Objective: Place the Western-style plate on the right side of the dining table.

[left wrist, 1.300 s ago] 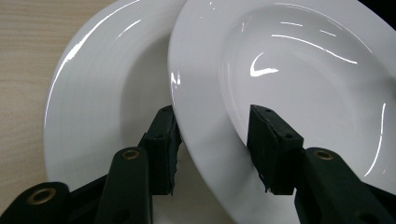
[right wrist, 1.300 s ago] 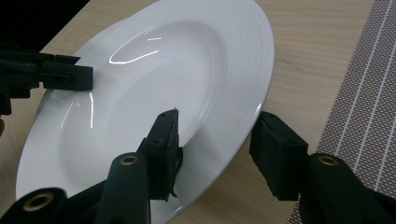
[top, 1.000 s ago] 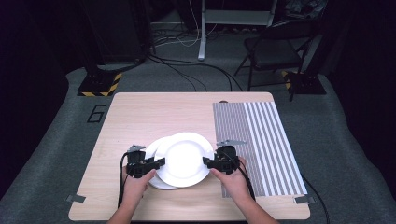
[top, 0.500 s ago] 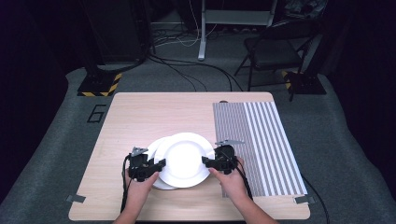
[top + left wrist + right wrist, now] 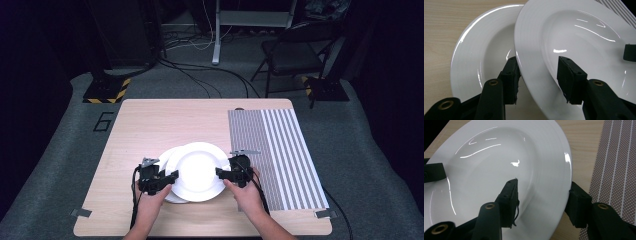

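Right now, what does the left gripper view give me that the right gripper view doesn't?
Left gripper view: a lower plate partly under the top plate, and the left hand-held gripper, jaws open astride the top plate's rim.
Right gripper view: the striped placemat, and the right hand-held gripper, whose jaws have just been opening with the opposite rim between them.
Both: the top plate and the wooden table.

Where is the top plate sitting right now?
High view: the top plate lies on the lower plate, offset right, near the table's front edge, left of the striped mat.
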{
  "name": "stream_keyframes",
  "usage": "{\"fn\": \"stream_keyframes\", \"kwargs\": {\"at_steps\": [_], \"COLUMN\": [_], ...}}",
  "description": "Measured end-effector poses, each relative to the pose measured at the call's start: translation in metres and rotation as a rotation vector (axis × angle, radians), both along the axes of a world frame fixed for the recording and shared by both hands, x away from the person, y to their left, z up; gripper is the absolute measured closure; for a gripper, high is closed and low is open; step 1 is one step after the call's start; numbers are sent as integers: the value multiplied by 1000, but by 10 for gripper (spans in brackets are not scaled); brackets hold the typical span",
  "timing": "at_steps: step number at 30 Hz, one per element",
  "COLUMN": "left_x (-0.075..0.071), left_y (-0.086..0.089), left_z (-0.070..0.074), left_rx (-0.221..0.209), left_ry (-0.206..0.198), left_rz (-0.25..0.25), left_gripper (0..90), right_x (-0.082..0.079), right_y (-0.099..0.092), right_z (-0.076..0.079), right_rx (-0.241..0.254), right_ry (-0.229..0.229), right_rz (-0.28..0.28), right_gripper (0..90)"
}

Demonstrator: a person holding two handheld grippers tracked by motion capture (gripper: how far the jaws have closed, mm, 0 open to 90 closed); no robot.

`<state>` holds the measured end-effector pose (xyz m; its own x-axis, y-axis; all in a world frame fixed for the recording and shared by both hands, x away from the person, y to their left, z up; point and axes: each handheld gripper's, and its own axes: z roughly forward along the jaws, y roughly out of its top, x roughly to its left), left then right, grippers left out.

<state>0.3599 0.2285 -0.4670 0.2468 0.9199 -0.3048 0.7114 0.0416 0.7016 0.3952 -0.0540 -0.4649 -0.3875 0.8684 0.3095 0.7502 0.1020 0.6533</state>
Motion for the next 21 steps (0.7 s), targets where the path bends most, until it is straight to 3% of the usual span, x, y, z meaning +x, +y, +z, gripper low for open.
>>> {"fn": "stream_keyframes", "kwargs": {"at_steps": [5,21], "left_x": [1,4], "left_y": [-1,-3], "left_z": [1,7], "left_rx": [-3,-18], "left_ry": [3,11], "left_rz": [2,2], "left_gripper": [534,532], "right_x": [1,1], "right_y": [0,-4], "right_z": [2,10], "right_rx": [12,33], "right_ry": [23,20], "right_rz": [-11,-22], "right_gripper": [484,475]}}
